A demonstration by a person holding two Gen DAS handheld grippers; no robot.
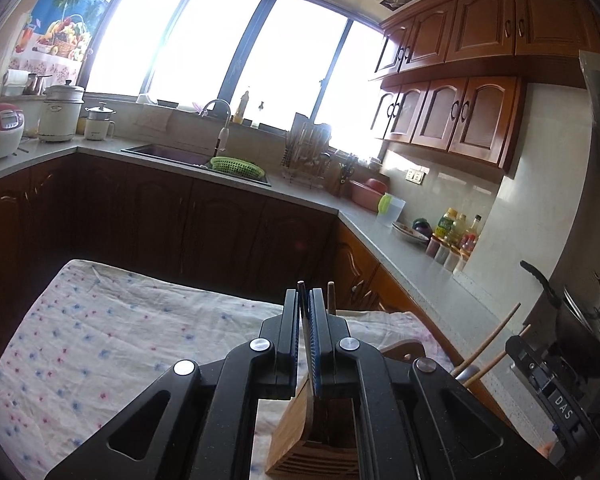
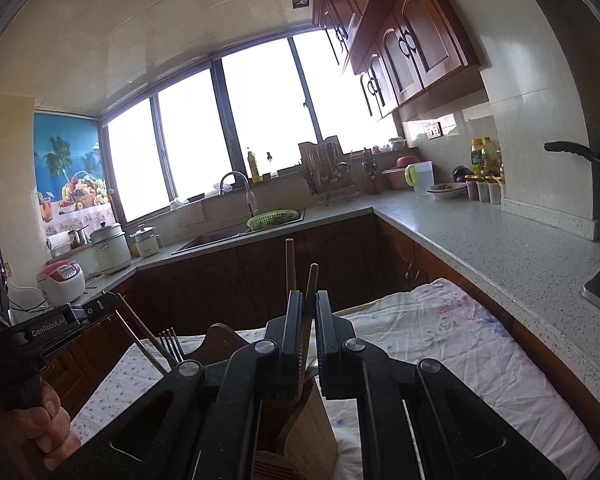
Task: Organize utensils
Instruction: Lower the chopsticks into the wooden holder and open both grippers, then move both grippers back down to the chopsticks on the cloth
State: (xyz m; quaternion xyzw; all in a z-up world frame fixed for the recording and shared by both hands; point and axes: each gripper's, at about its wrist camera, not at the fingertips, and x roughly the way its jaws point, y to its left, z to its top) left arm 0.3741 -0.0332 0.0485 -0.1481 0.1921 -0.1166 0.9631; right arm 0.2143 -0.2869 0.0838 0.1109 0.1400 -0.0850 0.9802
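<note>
My left gripper (image 1: pixel 305 296) is shut on a thin dark utensil handle (image 1: pixel 300 286) that runs down into a wooden utensil holder (image 1: pixel 296 432) right beneath the fingers. A wooden stick (image 1: pixel 331 294) stands just behind the right finger. My right gripper (image 2: pixel 309 300) is shut on a wooden chopstick (image 2: pixel 313 276); a second chopstick (image 2: pixel 290 260) stands close on its left. Both reach down toward the holder (image 2: pixel 312 436). A fork (image 2: pixel 171 342) stands tines up at the holder's left side. The left gripper (image 2: pixel 96 310) appears at the left edge, with a hand (image 2: pixel 40 420) below it.
The holder stands on a table under a floral cloth (image 1: pixel 100 340). A grey counter (image 2: pixel 480 232) wraps around behind and to the right, with a sink (image 1: pixel 168 152), a green basket (image 1: pixel 236 166), a dish rack (image 1: pixel 304 156), bottles (image 1: pixel 456 232) and a black pot (image 1: pixel 580 328).
</note>
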